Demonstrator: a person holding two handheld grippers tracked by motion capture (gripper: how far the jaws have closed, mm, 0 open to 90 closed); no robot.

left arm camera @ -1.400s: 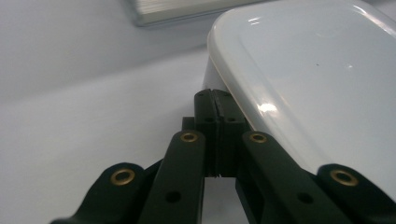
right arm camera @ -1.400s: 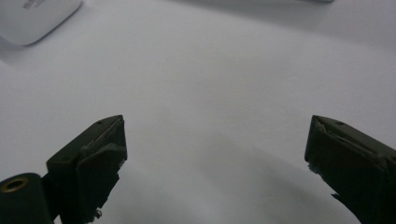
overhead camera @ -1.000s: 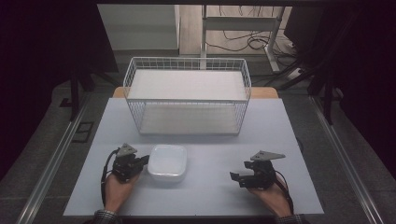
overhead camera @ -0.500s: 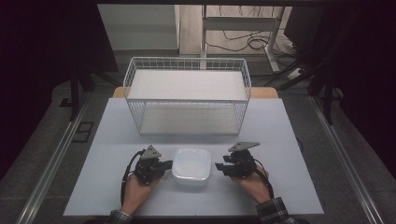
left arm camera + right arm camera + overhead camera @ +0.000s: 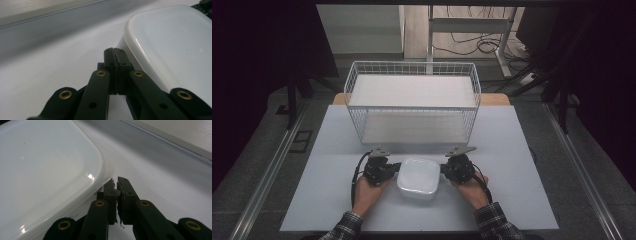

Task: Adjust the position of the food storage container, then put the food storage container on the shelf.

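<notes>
As lidded, white box [image 5: 418,177] contents perhaps hidden

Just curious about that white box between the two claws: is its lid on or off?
On. The lid lies flat over the box, its rounded rim overhanging the wall in both gripper views. What is inside cannot be seen.

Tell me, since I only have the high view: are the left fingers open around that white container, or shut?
Observer: Shut. In the left gripper view the left gripper has its fingers pressed together with nothing between them. The tips are beside the side wall of the white container.
Operator: And the right side?
Observer: The right gripper is shut too, apart from a hairline slit. Its tips sit right by the corner edge of the lid. I cannot tell whether they nip that edge.
</notes>
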